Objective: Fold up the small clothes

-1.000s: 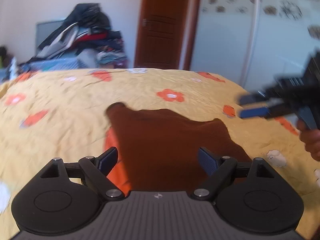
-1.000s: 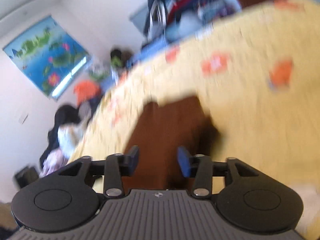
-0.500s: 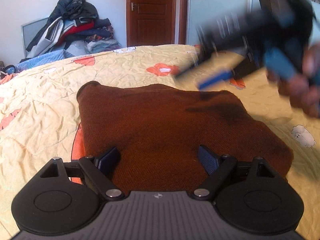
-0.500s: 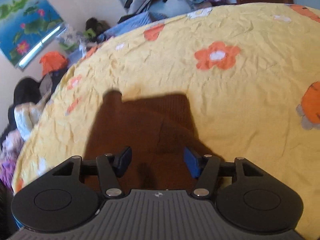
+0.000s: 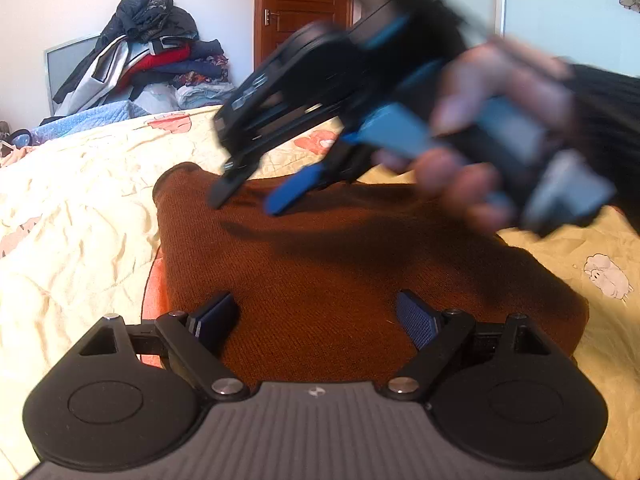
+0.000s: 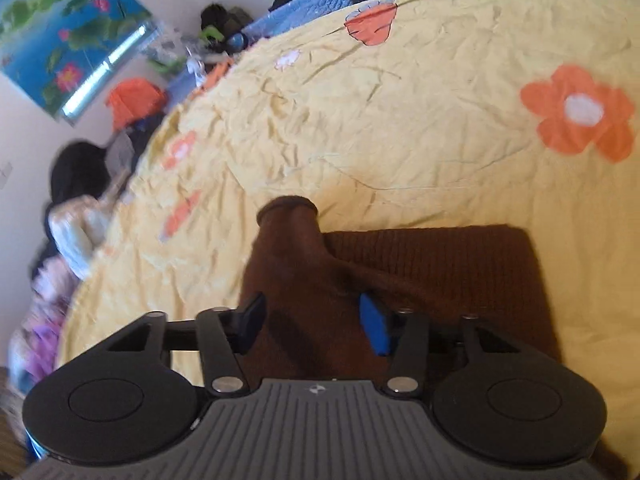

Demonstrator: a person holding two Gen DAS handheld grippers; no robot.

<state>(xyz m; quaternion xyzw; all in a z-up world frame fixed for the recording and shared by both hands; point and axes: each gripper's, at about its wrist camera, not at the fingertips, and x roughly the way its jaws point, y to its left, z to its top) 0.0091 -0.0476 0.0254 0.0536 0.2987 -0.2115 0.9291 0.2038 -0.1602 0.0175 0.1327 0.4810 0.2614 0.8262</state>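
Observation:
A brown knitted sweater [image 5: 340, 272] lies folded on the yellow flowered bedspread [image 5: 80, 216]. My left gripper [image 5: 316, 320] is open and empty, low over the sweater's near edge. My right gripper [image 5: 244, 200] reaches in from the right, blurred, open, its fingertips just above the sweater's far edge near the sleeve cuff [image 5: 176, 172]. In the right wrist view the right gripper [image 6: 312, 320] is open over the folded sleeve [image 6: 292, 248], with the cuff [image 6: 288, 206] ahead of it and the sweater body [image 6: 452, 264] to the right.
A pile of clothes [image 5: 148, 56] is heaped beyond the bed's far edge, beside a brown door [image 5: 300, 4]. A pale wardrobe [image 5: 560, 20] stands at the right. Clutter and a lotus poster [image 6: 60, 28] lie past the bed's left side.
My right gripper has swung in from the right and come down over the sweater's far edge by the cuff. The left gripper has stayed at the near edge.

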